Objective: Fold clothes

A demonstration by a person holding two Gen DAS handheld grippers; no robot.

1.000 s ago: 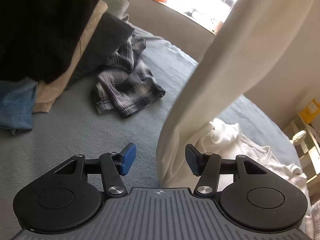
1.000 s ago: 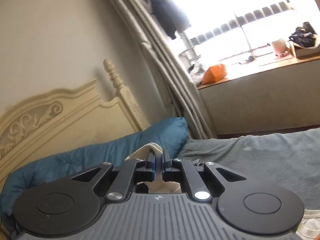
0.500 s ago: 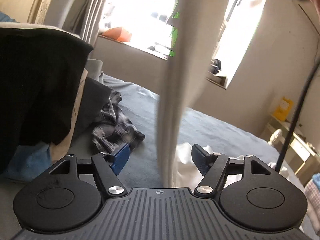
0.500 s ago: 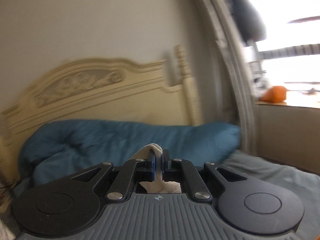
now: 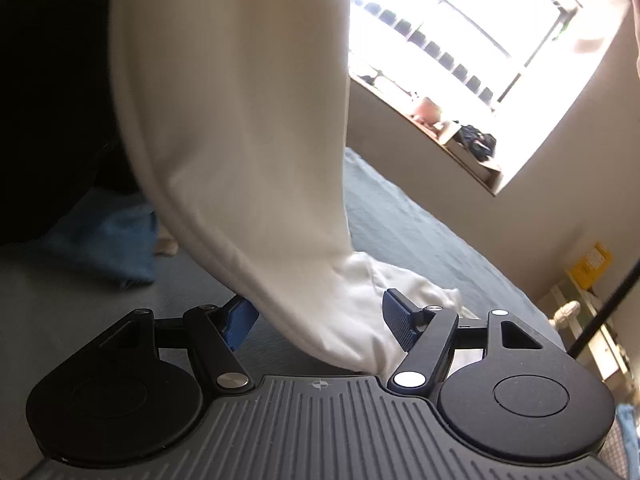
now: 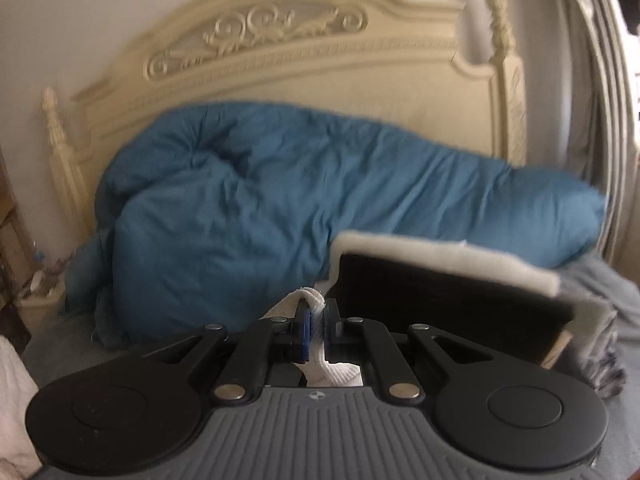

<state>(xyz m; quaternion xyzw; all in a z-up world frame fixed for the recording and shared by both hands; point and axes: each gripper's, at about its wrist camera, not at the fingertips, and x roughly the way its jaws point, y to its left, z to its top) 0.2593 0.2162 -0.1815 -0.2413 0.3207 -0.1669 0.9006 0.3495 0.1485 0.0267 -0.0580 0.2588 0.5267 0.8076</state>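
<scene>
Left gripper has its 2 jaws spread wide, pointing down a bit. A white garment hangs between them, but the blue pads aren't pressing on it. Right gripper is clamped nearly all the way, its 2 jaws pinching a fold of white cloth, also angled slightly down.

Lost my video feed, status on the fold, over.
Right hand-held gripper shut on cream garment. Left hand-held gripper open, garment hanging between its jaws, not pinched. Stack ahead on bed.
</scene>
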